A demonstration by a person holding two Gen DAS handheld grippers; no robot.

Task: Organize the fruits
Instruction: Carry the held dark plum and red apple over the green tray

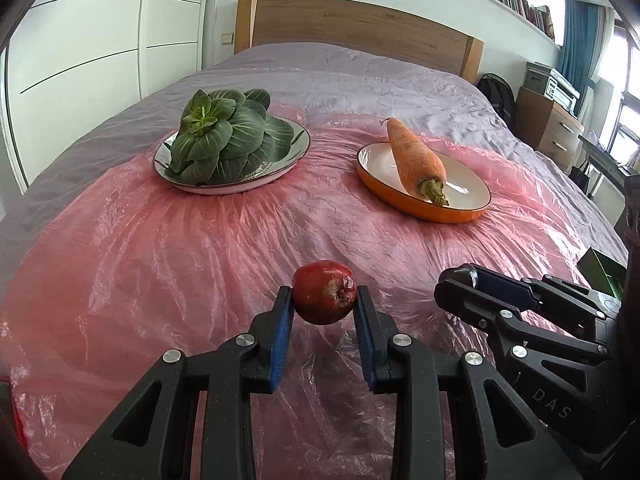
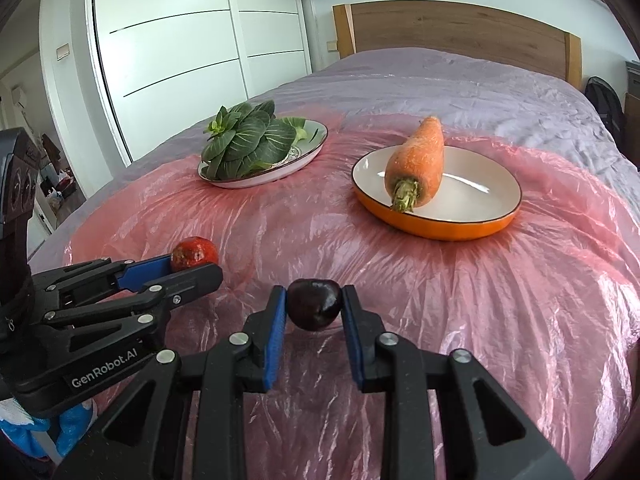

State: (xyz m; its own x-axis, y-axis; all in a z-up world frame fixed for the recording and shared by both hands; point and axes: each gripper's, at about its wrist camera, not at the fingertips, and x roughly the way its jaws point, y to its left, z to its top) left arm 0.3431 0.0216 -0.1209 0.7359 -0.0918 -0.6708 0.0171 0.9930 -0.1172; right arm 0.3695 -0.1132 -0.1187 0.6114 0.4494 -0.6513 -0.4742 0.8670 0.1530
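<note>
Presently, left gripper (image 1: 325, 298) clamps a red fruit (image 1: 325, 291); right gripper (image 2: 314, 300) clamps a dark plum (image 2: 314, 304) (both above pink plastic sheet (image 2: 500, 300)). Beyond: greens (image 1: 224, 136) plated, carrot (image 2: 418, 160) on orange dish (image 2: 472, 228).

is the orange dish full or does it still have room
It has room. The orange dish holds only the carrot, lying along its left part; the white floor to the right is bare.
</note>
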